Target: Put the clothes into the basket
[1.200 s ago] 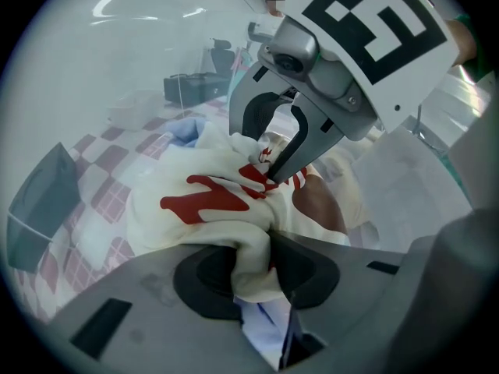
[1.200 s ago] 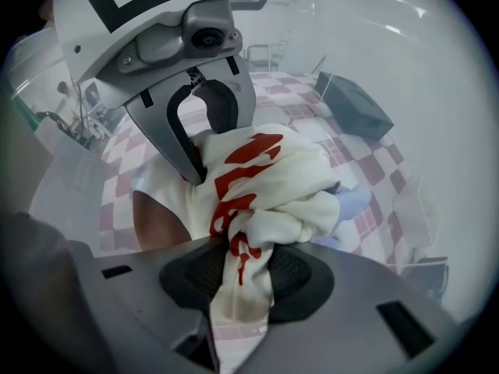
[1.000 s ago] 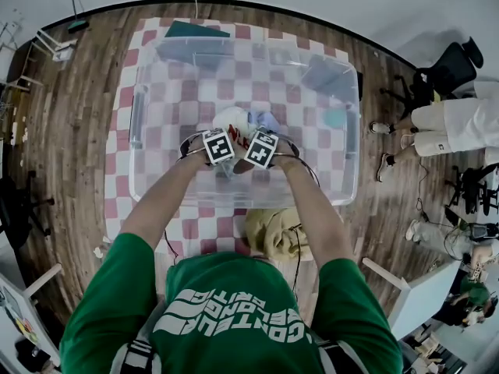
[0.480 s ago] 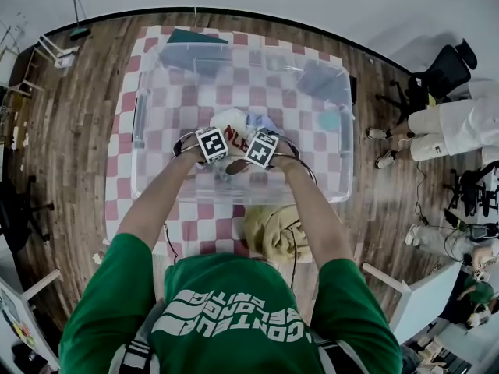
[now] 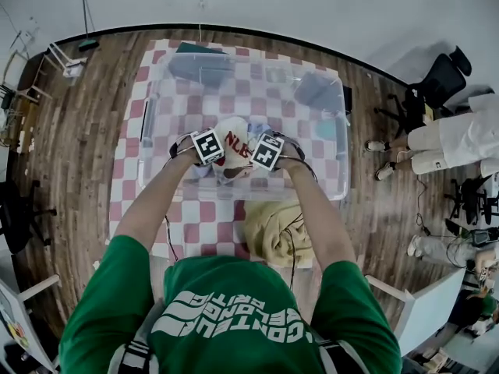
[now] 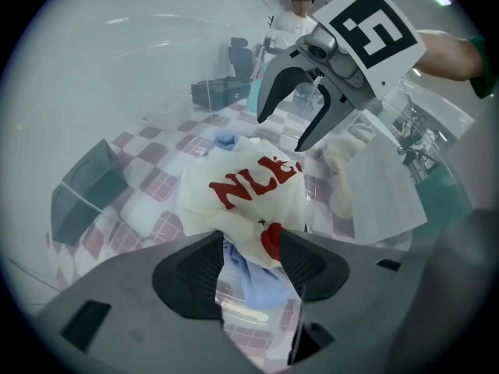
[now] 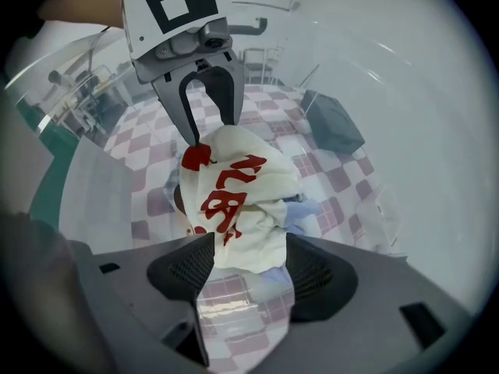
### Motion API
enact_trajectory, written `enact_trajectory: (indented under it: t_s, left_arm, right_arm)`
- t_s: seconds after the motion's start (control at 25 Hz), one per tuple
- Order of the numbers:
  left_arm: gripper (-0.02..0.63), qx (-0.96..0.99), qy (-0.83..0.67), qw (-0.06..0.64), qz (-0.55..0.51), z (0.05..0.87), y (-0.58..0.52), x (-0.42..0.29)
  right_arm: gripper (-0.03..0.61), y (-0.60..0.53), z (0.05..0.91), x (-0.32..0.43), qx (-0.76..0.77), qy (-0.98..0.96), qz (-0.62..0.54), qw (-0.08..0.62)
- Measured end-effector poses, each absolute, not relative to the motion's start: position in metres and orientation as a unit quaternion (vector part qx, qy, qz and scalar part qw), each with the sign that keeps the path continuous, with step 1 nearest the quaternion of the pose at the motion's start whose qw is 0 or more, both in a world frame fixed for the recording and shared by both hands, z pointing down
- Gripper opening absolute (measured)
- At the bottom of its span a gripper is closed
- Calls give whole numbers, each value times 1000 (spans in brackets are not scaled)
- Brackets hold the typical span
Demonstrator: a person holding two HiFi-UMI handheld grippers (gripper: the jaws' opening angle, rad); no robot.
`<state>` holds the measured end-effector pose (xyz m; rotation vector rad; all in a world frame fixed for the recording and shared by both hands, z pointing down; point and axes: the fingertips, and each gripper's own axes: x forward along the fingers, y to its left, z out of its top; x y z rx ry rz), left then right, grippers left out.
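Observation:
A clear plastic basket (image 5: 156,92) stands on the checkered table. Inside it lies a white cloth with red letters (image 5: 234,142), bunched over a light blue cloth (image 6: 245,275). My left gripper (image 5: 214,159) and right gripper (image 5: 261,162) hang just above the cloth, one on each side. Both pairs of jaws have just been opening. In the left gripper view the white cloth (image 6: 242,185) shows between the spread jaws of the left gripper (image 6: 249,257), loose. The right gripper (image 7: 248,259) also stands open over the white cloth (image 7: 234,185). A yellow cloth (image 5: 269,232) lies outside the basket, near me.
The red-and-white tablecloth (image 5: 129,185) covers the table around the basket. Grey-blue clips (image 5: 316,92) sit on the basket's walls. A seated person (image 5: 460,139) and an office chair (image 5: 440,76) are at the right on the wooden floor.
Both grippers have lifted a little and drawn apart, with their jaws wider. The white lettered cloth now shows plainly between them in the basket.

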<state>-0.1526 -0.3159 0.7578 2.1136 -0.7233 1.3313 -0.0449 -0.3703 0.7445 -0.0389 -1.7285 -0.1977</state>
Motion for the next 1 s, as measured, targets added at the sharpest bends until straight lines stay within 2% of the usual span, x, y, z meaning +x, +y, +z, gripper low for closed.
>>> enact_trajectory:
  t_s: [0.16, 0.28, 0.44, 0.56, 0.68, 0.8, 0.88, 1.0]
  left_arm:
    - [204, 785, -298, 249, 482, 733, -320, -161]
    - [204, 793, -339, 199, 464, 701, -335, -164]
    - [201, 809, -381, 170, 414, 656, -341, -156]
    - [136, 824, -408, 150, 364, 618, -344, -147]
    - [52, 830, -441, 116, 321, 576, -343, -141]
    - [24, 833, -462, 73, 294, 538, -336, -133]
    - [9, 836, -474, 55, 273, 514, -329, -128]
    - [4, 844, -484, 29, 228, 473, -315, -116]
  right_arm:
    - [275, -377, 723, -47, 2, -765, -128, 631]
    - [275, -379, 700, -52, 19, -772, -161, 614]
    - [273, -378, 658, -66, 49, -790, -198, 578]
    - [266, -374, 619, -76, 77, -807, -219, 543]
    - [211, -365, 576, -82, 105, -820, -245, 507]
    - [84, -356, 537, -82, 141, -829, -265, 472]
    - [40, -348, 514, -79, 157, -837, -267, 451]
    - [11, -331, 487, -71, 169, -847, -271, 425]
